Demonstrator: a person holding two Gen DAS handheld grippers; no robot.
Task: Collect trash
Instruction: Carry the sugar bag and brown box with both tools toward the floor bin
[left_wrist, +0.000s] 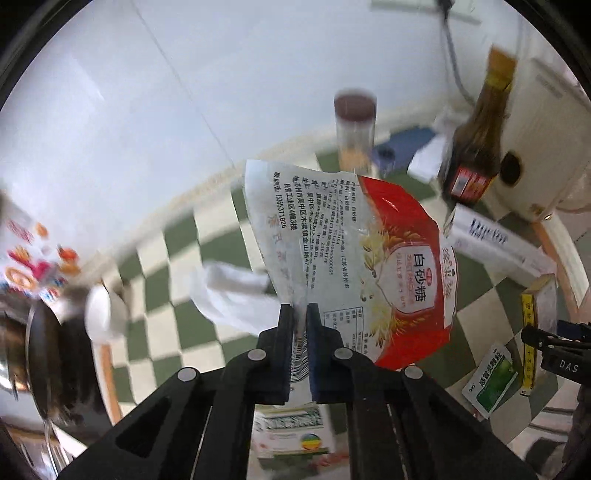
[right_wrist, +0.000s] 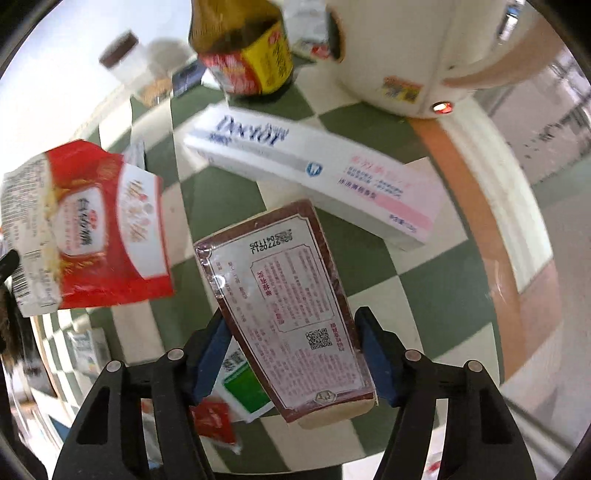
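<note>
A torn red-and-white sugar bag (left_wrist: 369, 258) hangs above the checked tablecloth (left_wrist: 166, 325), and my left gripper (left_wrist: 300, 314) is shut on its lower edge near the barcode. The same bag (right_wrist: 92, 229) shows at the left of the right wrist view. My right gripper (right_wrist: 291, 321) is shut on a flat maroon-bordered packet (right_wrist: 284, 295) with a white label and QR code, its blue pads (right_wrist: 373, 354) pressing both long sides. The packet is lifted off the table.
A white toothpaste box (right_wrist: 314, 173), a dark sauce bottle (right_wrist: 243, 48) and a white appliance (right_wrist: 399, 55) stand behind. A brown-lidded jar (left_wrist: 354, 129), crumpled white tissue (left_wrist: 229, 295), a green sachet (right_wrist: 243, 384) and a red sachet (right_wrist: 214, 421) lie about. The orange table rim (right_wrist: 491, 236) runs right.
</note>
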